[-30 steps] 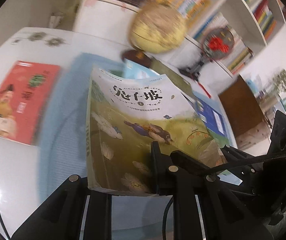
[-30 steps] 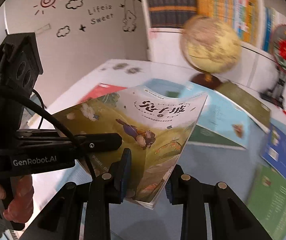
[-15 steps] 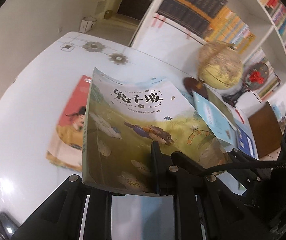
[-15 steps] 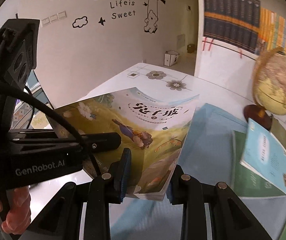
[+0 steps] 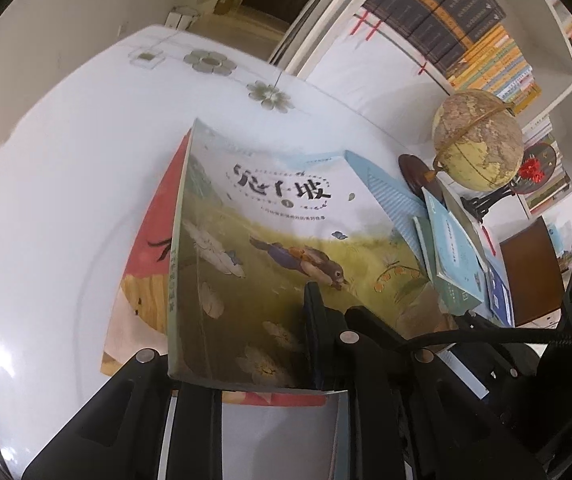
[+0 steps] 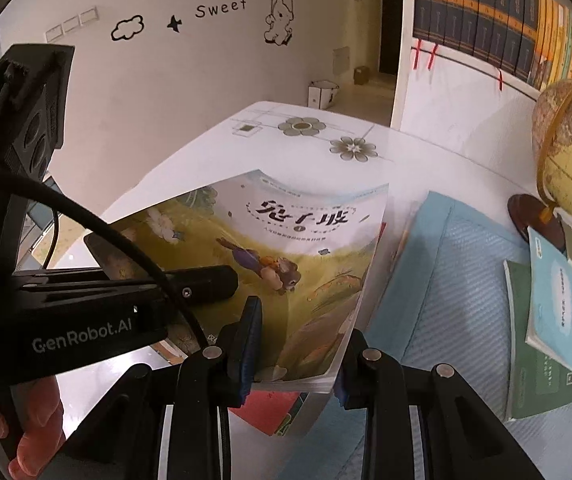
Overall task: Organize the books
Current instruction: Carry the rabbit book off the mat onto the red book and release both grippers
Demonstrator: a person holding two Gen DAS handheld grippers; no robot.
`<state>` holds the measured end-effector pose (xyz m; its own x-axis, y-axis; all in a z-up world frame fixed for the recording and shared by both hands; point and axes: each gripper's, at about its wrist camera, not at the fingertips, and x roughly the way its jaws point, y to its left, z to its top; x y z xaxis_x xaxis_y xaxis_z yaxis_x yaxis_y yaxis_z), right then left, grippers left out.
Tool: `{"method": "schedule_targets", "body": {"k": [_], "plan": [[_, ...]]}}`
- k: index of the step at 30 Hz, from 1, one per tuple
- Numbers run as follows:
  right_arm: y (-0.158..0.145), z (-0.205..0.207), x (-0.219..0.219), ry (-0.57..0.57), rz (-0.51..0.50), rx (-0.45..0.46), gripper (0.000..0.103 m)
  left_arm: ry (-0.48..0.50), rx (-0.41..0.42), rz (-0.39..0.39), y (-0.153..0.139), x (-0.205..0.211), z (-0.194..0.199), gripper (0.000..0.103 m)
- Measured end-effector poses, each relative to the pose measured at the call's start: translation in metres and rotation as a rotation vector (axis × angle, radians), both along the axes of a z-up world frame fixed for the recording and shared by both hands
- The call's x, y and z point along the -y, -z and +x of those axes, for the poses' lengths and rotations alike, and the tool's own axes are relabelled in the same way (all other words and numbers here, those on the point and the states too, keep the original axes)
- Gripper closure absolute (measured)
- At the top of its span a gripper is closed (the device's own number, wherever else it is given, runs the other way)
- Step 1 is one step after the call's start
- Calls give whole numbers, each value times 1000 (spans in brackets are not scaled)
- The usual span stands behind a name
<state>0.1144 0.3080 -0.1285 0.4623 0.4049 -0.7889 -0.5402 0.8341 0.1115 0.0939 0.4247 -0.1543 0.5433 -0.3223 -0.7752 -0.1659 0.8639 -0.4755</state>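
Observation:
A picture book with a rabbit on its green and yellow cover [image 5: 286, 240] [image 6: 286, 240] hangs tilted just above a red book [image 5: 146, 272] [image 6: 274, 408] that lies flat on the white table [image 5: 46, 200]. My left gripper [image 5: 254, 344] has the rabbit book's near edge between its jaws, which are opening; one finger [image 5: 314, 312] still rests on the cover and the other is hidden under the book. My right gripper [image 6: 298, 332] is shut on the same book's near right corner. In the right wrist view the left gripper [image 6: 190, 280] reaches in from the left onto the cover.
A light-blue mat [image 6: 446, 272] lies right of the red book, with teal and green books [image 6: 558, 320] on it. A globe [image 5: 478, 140] and a small fan [image 5: 534, 168] stand behind them, before a bookshelf [image 5: 466, 20]. A hand [image 6: 34, 420] grips the left tool.
Both grippers have carried the rabbit book leftward, off the blue mat and lower, to just above the red book. The globe has slid to the right in both views.

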Motion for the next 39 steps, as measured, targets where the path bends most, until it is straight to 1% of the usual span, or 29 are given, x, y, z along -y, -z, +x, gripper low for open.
{"method": "schedule_targets", "body": {"k": [2, 5, 6, 8, 11, 13, 21, 22, 24, 26, 29, 30, 33, 36, 39], "plan": [[6, 0, 1, 16, 8, -30, 74, -3, -20, -5, 6, -1, -1, 84], [12, -2, 2, 28, 9, -54, 74, -16, -55, -4, 14, -3, -8, 76], [13, -3, 1, 26, 6, -62, 74, -26, -70, -2, 17, -5, -10, 72], [18, -3, -1, 19, 3, -85, 74, -59, -109, -4, 24, -11, -14, 68], [24, 0, -2, 24, 7, -121, 74, -108, -146, -22, 30, -20, -23, 68], [28, 0, -3, 26, 12, -139, 74, -128, -156, -7, 32, -23, -28, 68], [33, -7, -12, -3, -13, -153, 74, -197, -167, 15, 36, -35, -40, 69], [33, -8, -13, -8, -16, -155, 74, -206, -165, 21, 36, -36, -42, 69], [36, -8, -13, -8, -30, -156, 74, -221, -167, 63, 34, -36, -45, 70], [40, -7, -12, -12, -47, -192, 66, -229, -168, 119, 32, -36, -49, 70], [45, -8, -4, -13, -40, -241, 57, -241, -174, 130, 31, -38, -56, 70], [45, -10, -1, -10, -44, -245, 57, -242, -175, 129, 31, -38, -57, 70], [44, -17, 5, -32, -35, -235, 57, -243, -172, 122, 29, -36, -62, 70], [41, -22, 0, -47, -71, -182, 57, -233, -168, 128, 27, -31, -61, 70], [42, -22, -9, -79, -79, -173, 57, -230, -163, 136, 24, -25, -62, 70]]}}
